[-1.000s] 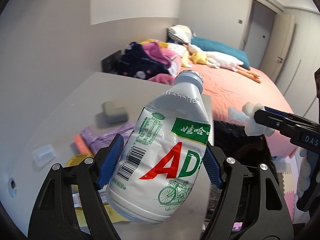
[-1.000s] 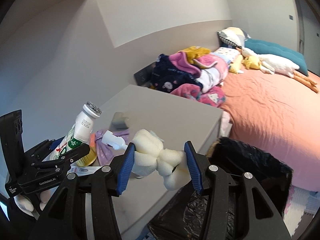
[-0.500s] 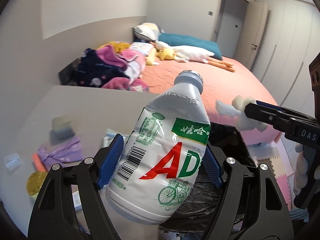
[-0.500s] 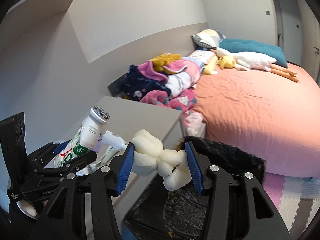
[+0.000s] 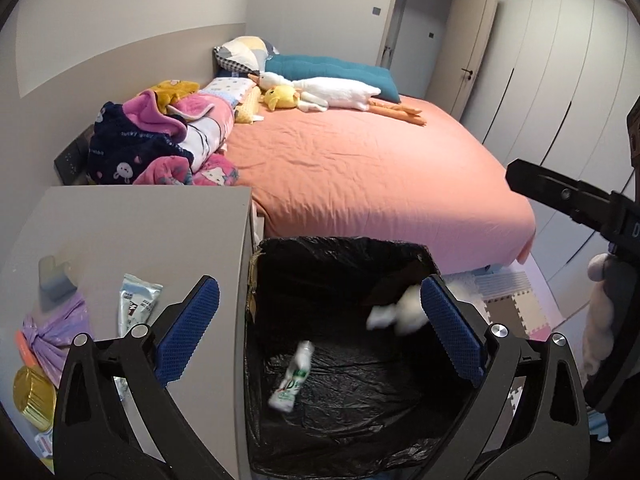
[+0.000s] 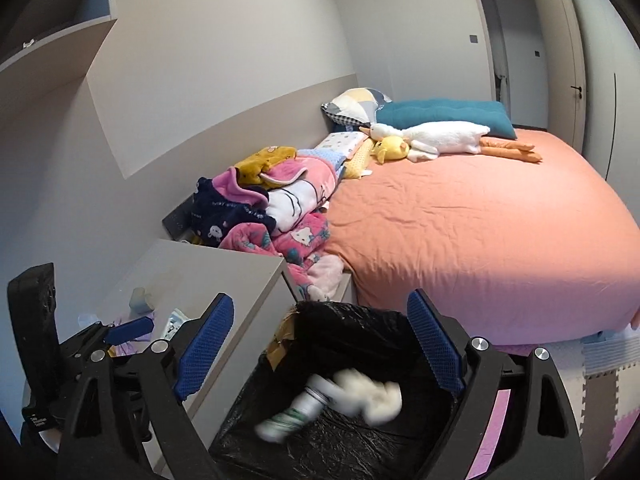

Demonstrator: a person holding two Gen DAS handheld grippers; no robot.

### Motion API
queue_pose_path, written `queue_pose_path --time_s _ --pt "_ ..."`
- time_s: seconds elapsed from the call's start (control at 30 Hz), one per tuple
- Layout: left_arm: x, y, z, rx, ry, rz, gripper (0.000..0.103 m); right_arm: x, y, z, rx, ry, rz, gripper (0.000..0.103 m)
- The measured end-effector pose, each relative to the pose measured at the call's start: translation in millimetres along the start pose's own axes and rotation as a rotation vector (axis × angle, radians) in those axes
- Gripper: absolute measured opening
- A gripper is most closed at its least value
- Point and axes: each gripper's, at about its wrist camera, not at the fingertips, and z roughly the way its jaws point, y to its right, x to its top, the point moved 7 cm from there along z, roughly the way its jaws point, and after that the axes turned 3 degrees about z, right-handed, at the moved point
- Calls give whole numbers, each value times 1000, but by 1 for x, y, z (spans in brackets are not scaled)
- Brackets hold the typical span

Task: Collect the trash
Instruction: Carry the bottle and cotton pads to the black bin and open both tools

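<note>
My left gripper (image 5: 320,328) is open and empty above a bin lined with a black bag (image 5: 280,252). The white AD drink bottle (image 5: 292,378) is blurred in mid-fall inside the bin. The white foam piece (image 5: 396,312) falls beside it. My right gripper (image 6: 320,346) is open and empty over the same bin (image 6: 320,312). In the right wrist view the bottle (image 6: 292,412) and the foam piece (image 6: 372,396) are blurred together inside the bag. The left gripper (image 6: 128,328) shows at that view's left edge.
A grey table (image 5: 132,224) left of the bin holds a small packet (image 5: 136,306), a purple bag (image 5: 52,336), a gold lid (image 5: 32,398) and a grey block (image 5: 52,284). A bed with an orange sheet (image 5: 360,176), blankets and plush toys lies behind. Foam mats (image 5: 516,308) cover the floor.
Both grippers swung from over the table to above the bin and opened. The bottle left my left gripper and the foam piece left my right; both are dropping into the bag.
</note>
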Motion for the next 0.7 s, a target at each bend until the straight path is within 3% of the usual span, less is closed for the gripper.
queue_pose_path --time_s 0.33,0.7 --pt "-6 -12 -7 56 2 -27 97 -1 -9 12 39 -24 -10 88" --pt "-24 -50 -35 152 11 -96 97 -10 -53 29 125 -67 -61 89"
